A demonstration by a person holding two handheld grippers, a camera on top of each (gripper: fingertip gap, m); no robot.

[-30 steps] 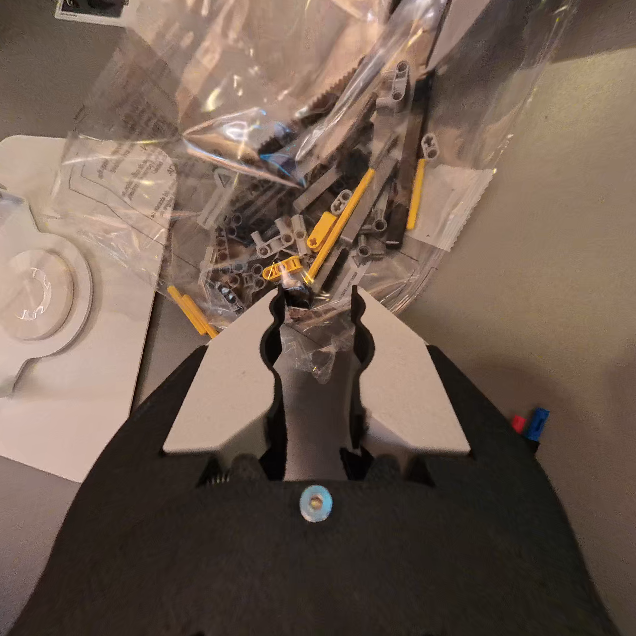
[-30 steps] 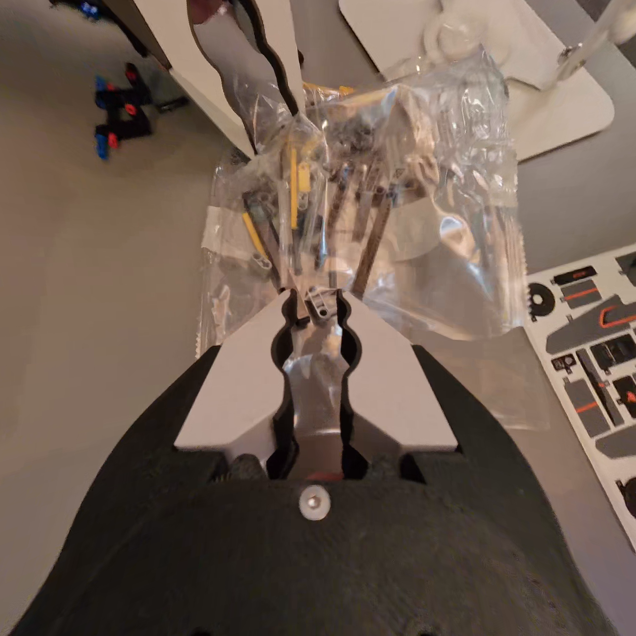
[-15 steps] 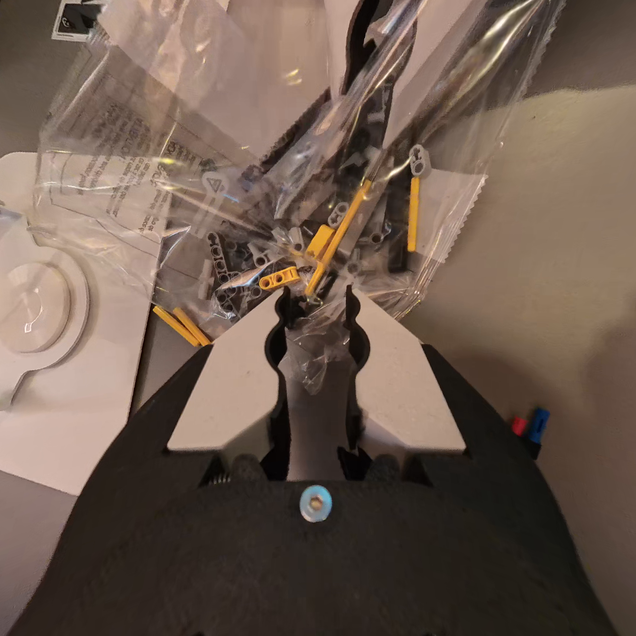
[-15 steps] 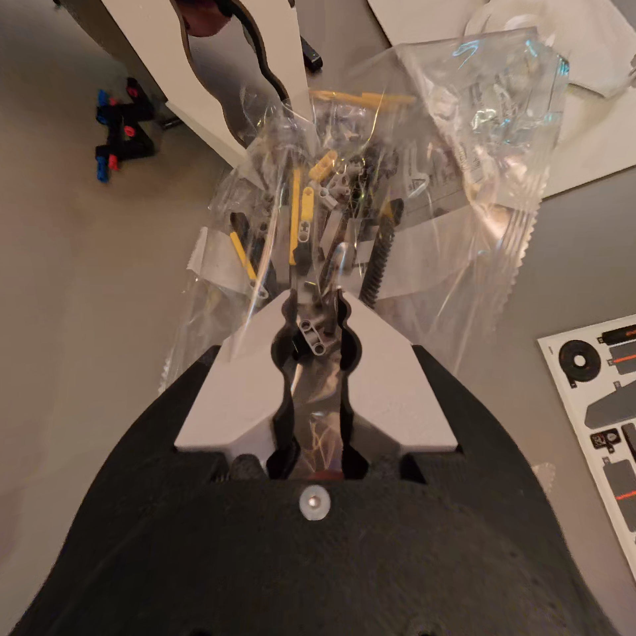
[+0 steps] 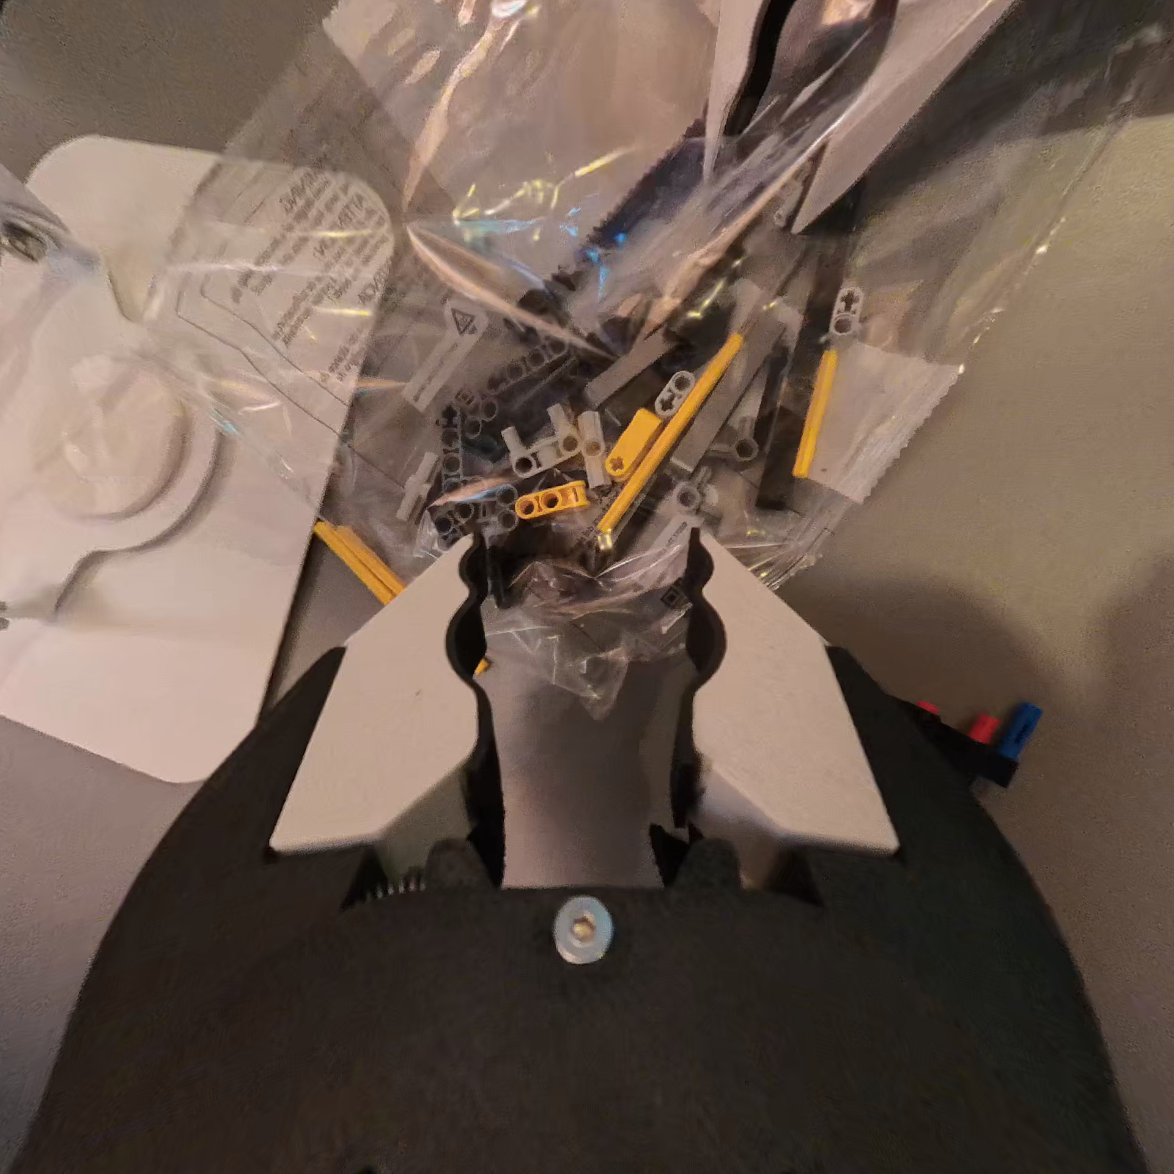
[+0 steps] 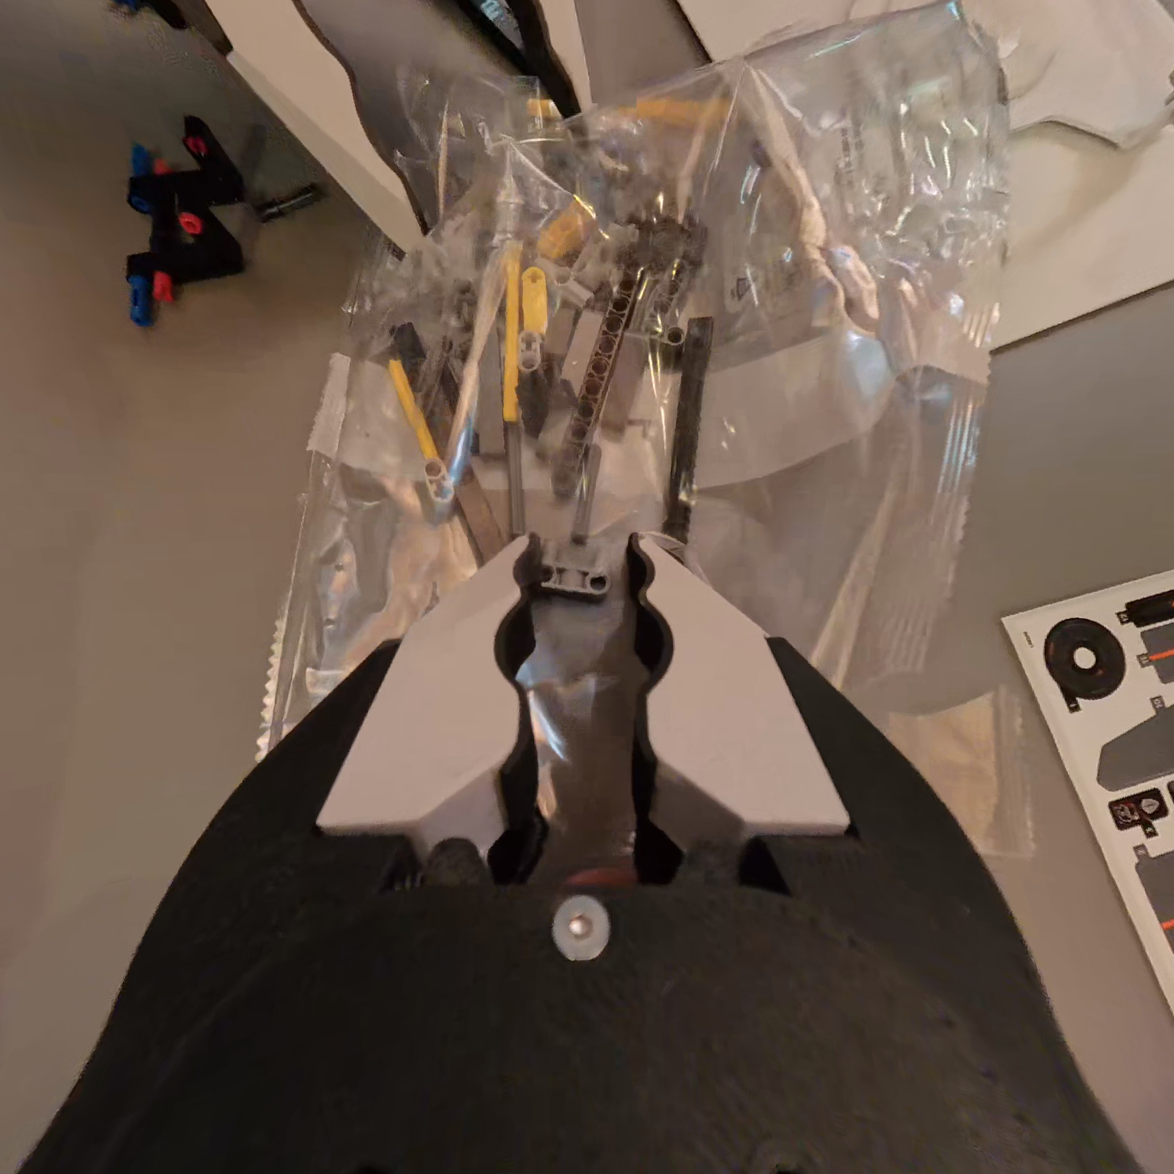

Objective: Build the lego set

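A clear plastic bag (image 5: 572, 254) of lego parts (yellow axles, grey connectors, dark beams) is stretched between my two grippers. My left gripper (image 5: 587, 546) stands open, with the bag's crumpled end lying loose between its fingers. My right gripper (image 6: 581, 546) is shut on the bag's (image 6: 794, 317) other end, and a grey connector (image 6: 575, 575) inside the plastic sits between its tips. The right gripper's fingers (image 5: 857, 146) show behind the bag at the top of the left wrist view. The left gripper's fingers (image 6: 317, 108) show at the top of the right wrist view.
A small black assembly with red and blue pins (image 6: 184, 216) lies on the grey table; it also shows in the left wrist view (image 5: 978, 743). A white card with a clear moulded blister (image 5: 127, 635) lies left. A sticker sheet (image 6: 1112, 730) lies right. The grippers' ends are close to 12 cm from one another.
My left gripper's jaws have spread wider around the bag's end. The right gripper has kept its grip, and the bag and the parts inside it have shifted.
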